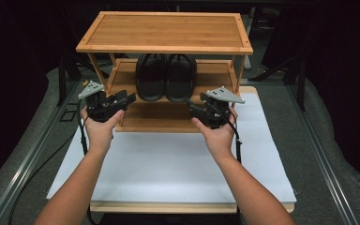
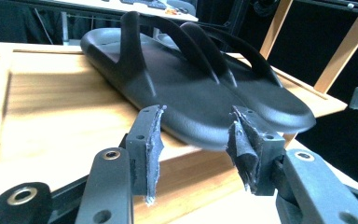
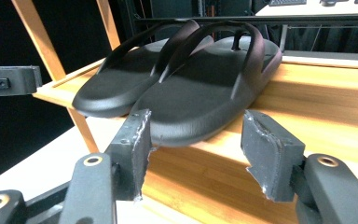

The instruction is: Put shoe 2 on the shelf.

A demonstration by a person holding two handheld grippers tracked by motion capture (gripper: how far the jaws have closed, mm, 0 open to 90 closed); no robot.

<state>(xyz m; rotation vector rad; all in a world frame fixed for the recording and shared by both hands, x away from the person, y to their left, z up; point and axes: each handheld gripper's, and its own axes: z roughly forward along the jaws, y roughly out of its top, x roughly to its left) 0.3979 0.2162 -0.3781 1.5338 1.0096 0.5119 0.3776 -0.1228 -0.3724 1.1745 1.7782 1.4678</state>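
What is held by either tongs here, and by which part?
Nothing is held. The left tongs and right tongs both stand open, short of the heels of the two black sandals on the rack's middle shelf.

A wooden rack (image 1: 122, 68) carries two black sandals (image 1: 166, 77) on its middle shelf.
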